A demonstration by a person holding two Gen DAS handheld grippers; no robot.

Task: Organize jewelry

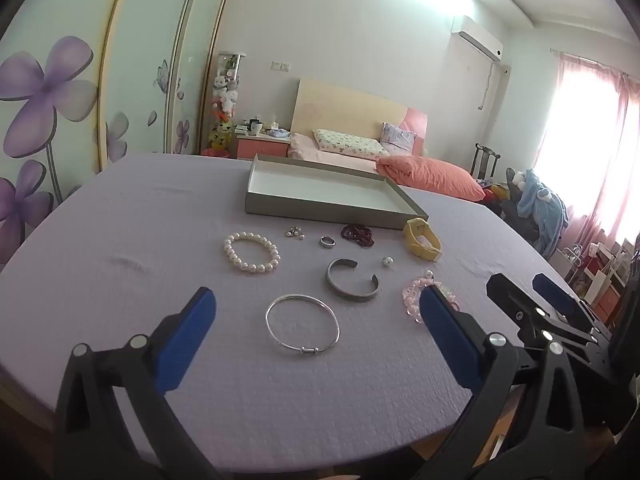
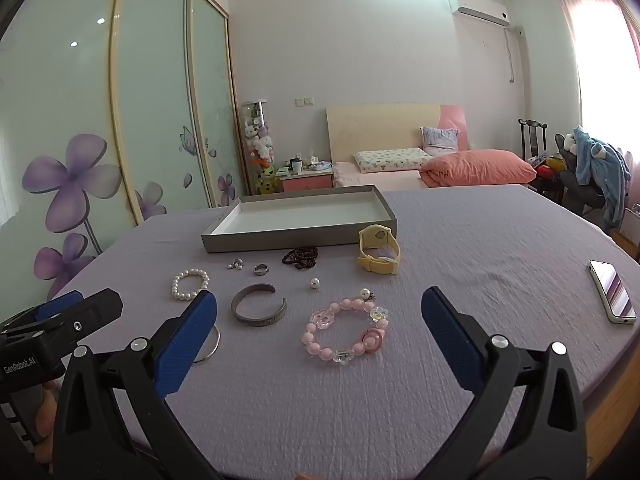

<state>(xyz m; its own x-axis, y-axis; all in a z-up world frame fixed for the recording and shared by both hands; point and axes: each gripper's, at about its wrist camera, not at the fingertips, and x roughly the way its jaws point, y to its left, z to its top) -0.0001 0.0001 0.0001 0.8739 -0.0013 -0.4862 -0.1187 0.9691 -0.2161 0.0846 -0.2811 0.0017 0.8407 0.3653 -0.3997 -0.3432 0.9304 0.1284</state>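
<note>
A round table under a lilac quilted cloth (image 2: 360, 400) carries a shallow grey cardboard tray with a white floor (image 2: 298, 236) at the far side. Nearer lie a white pearl bracelet (image 1: 251, 252), a thin silver bangle (image 1: 302, 327), a grey metal cuff (image 2: 259, 309), a pink beaded bracelet (image 2: 345, 333), a yellow watch (image 2: 378, 250), and a white smartphone (image 2: 612, 291) at far right.

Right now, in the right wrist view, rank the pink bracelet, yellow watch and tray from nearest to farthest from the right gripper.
1. Pink bracelet, between the open fingers, just ahead.
2. Yellow watch, farther back, slightly right.
3. Tray, farthest, behind the watch.
</note>
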